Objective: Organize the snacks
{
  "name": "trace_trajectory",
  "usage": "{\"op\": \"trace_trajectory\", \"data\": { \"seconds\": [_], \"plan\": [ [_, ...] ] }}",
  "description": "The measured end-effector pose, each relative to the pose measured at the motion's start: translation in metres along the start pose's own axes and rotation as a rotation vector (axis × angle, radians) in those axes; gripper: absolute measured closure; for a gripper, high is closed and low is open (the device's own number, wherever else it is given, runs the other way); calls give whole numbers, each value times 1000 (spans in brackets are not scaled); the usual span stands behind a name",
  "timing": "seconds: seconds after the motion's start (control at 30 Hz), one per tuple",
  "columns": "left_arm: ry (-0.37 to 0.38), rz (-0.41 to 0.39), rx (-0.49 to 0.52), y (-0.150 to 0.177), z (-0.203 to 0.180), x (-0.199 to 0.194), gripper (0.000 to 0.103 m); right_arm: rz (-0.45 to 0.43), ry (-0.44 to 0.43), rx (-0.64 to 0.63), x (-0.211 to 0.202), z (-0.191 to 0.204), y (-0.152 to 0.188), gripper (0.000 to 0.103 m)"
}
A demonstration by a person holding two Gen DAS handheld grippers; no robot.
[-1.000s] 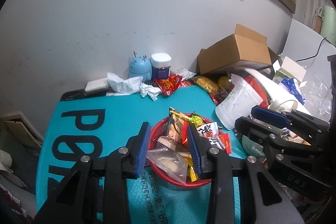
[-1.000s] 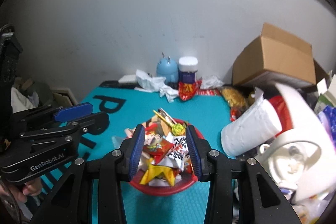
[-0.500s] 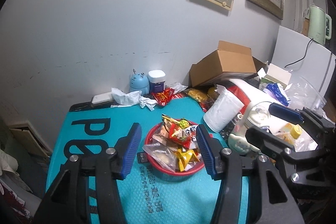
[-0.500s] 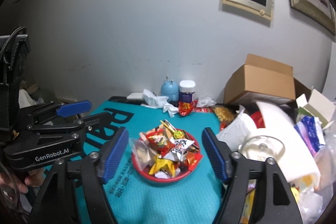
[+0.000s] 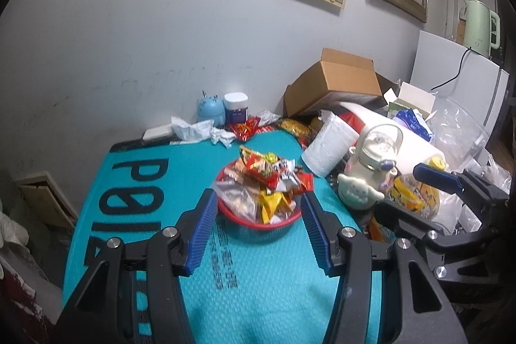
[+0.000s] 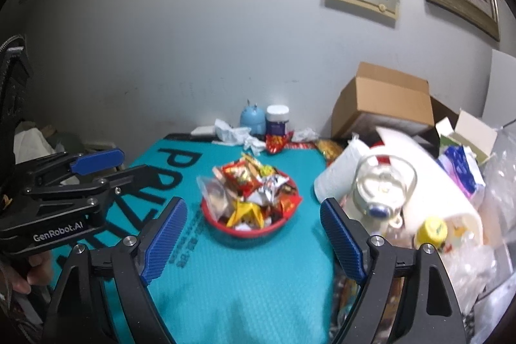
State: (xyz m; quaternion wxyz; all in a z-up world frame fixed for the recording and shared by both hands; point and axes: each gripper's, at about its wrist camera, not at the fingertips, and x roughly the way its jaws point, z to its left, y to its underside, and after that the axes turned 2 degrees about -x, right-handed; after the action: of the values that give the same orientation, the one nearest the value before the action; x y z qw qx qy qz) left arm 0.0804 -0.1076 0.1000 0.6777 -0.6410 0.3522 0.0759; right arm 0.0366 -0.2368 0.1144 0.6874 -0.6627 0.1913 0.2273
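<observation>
Left wrist: red bowl (image 5: 258, 223) (snack-heaped) just beyond empty gripper (image 5: 258, 234).

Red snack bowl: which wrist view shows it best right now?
The right wrist view: the red snack bowl sits fully clear between the open fingers, though slightly blurred. In the left wrist view the bowl is sharper, but the finger tips cover both ends of its rim.

"GenRobot.AI" stands in white on the side of the left hand-held gripper (image 6: 96, 170). The teal mat (image 5: 258, 279) on the table carries big black letters, cut off; its small print is unreadable.
</observation>
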Motion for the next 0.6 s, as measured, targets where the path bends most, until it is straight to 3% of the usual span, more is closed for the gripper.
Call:
{"op": "trace_trajectory", "data": {
  "seconds": [0.33,0.6],
  "plan": [
    [7,44,-28,33,-5,-4,50,47,-29,15,-4,5,37,17],
    [10,48,-33,39,-7,-7,50,45,-30,18,-9,6,45,17]
  ]
}}
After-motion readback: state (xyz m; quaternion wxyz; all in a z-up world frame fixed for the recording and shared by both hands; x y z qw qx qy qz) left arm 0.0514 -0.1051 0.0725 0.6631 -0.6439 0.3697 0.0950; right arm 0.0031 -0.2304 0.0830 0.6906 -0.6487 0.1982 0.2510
